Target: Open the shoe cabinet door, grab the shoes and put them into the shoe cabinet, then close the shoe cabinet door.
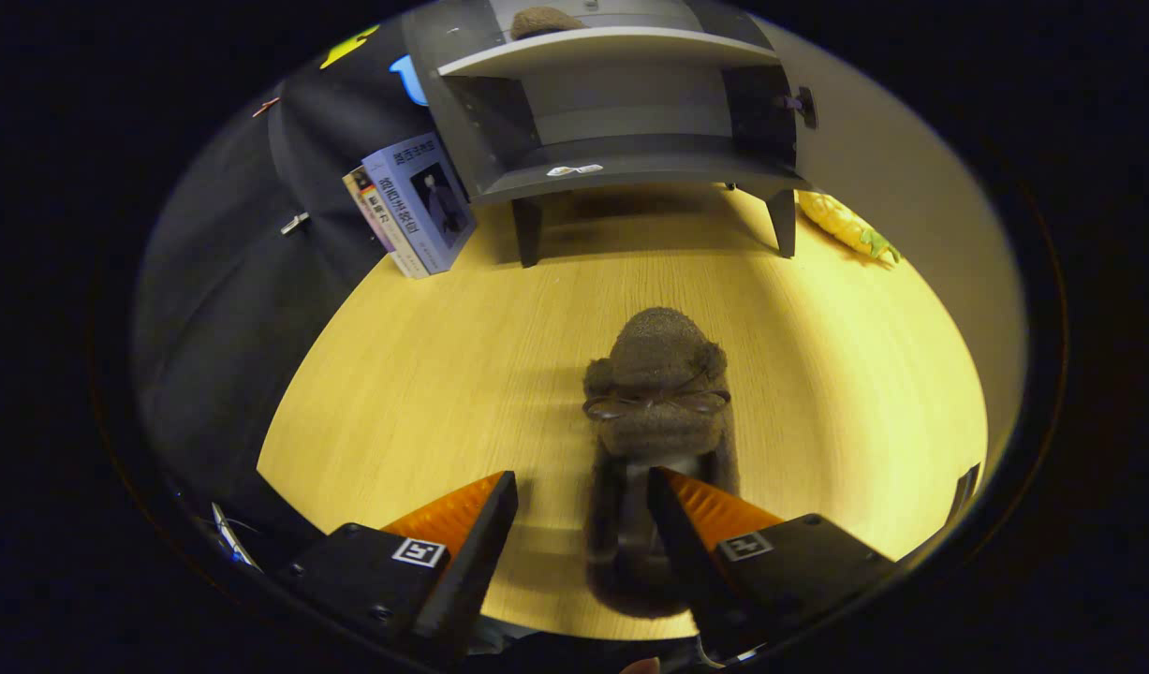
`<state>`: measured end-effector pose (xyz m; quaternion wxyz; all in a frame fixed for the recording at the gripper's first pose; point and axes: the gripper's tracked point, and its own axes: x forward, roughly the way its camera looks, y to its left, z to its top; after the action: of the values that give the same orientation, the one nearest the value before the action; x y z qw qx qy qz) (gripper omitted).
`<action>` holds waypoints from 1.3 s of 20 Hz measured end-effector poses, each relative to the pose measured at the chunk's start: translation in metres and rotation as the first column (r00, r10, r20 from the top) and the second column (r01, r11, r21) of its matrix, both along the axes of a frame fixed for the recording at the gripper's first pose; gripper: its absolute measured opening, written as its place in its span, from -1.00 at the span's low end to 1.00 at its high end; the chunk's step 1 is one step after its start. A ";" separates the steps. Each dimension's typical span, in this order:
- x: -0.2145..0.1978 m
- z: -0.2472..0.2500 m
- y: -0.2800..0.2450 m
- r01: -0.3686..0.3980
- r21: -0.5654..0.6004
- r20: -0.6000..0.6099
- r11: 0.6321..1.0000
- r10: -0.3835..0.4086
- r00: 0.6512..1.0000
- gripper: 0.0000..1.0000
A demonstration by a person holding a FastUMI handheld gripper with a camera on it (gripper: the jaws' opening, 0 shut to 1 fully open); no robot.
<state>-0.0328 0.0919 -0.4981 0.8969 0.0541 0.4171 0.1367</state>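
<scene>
Cabinet (pixel 621 103) stands open at twelve o'clock with one shoe (pixel 544 21) already on its shelf, so we're at the grab for the second. That fuzzy brown slipper (pixel 658 393), bow across the top, lies on the table (pixel 424 374) toe pointing to the cabinet, heel between the fingers. The gripper (pixel 581 501) is spread wide, one finger over the slipper's opening, nothing pinched; next, I'd say, squeeze and lift.

Gripper (pixel 581 496) fingers spread apart, seemingly gripping nothing.

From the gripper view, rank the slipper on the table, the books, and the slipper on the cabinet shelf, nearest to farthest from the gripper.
Gripper is open.
1. Slipper on the table: between the fingers, its toe stretching ahead of them.
2. Books: beyond, left of the cabinet, leaning by its leg.
3. Slipper on the shelf: farthest, inside the open cabinet.
</scene>
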 end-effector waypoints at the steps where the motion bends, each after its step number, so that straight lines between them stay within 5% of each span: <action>1: 0.010 -0.004 0.003 0.012 0.008 0.022 1.000 -0.012 1.000 0.56; 4: 0.036 -0.015 0.004 0.049 -0.027 0.103 0.998 -0.046 0.994 0.55; 9: 0.066 -0.015 -0.007 0.135 -0.052 0.190 0.990 -0.123 0.974 -0.67; 11: 0.065 -0.004 -0.011 0.126 -0.056 0.208 0.990 -0.112 0.972 -0.86; 26: 0.070 0.248 -0.055 0.145 0.034 0.441 0.989 -0.145 0.886 -0.87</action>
<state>0.0370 0.0373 -0.2503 0.9758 0.0528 0.1973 0.0781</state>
